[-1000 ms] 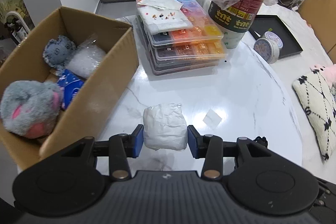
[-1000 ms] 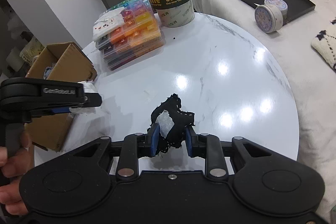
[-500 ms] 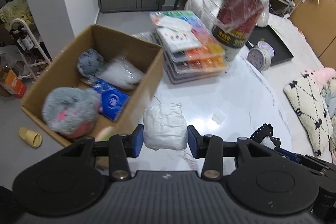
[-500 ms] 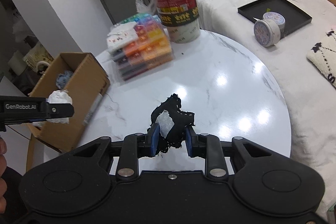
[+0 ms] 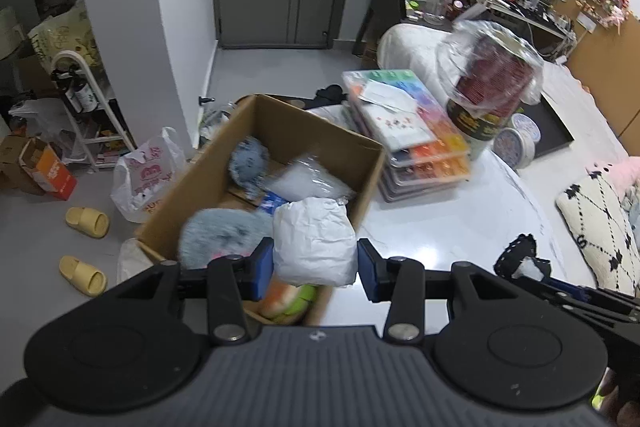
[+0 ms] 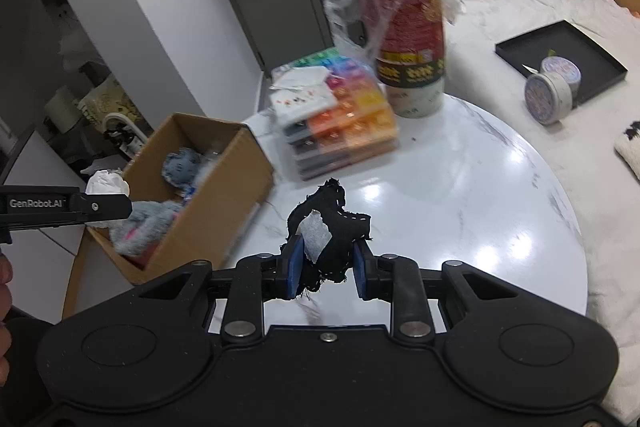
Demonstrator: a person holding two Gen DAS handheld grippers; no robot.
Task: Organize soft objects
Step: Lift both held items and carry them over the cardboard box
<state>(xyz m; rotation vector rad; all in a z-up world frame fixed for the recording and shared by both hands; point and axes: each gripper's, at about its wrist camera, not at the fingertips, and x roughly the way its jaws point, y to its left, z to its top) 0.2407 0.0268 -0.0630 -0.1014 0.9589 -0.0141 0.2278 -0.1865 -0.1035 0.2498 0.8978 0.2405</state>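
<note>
My left gripper (image 5: 315,269) is shut on a crumpled white packet (image 5: 314,241) and holds it in the air over the open cardboard box (image 5: 362,163) at the table's left edge. The box holds a grey plush toy (image 5: 222,235), a smaller blue-grey plush (image 5: 248,161), a clear bag (image 5: 308,181) and a blue pack. My right gripper (image 6: 326,267) is shut on a black cloth scrap (image 6: 336,223) with a white label, above the white round table (image 6: 460,195). The left gripper (image 6: 106,205) with its white packet (image 6: 106,183) also shows at the left of the right wrist view.
A stack of colourful bead cases (image 5: 404,131) and a tall red tub in plastic wrap (image 5: 492,87) stand behind the box. A round tin (image 6: 550,95) and black tray (image 6: 560,45) lie on the white bedding at right. Yellow slippers (image 5: 86,221) and bags sit on the floor.
Both grippers have risen. The left one carried the white packet from above the table leftwards to above the box. The right one kept its black cloth and lifted off the table.
</note>
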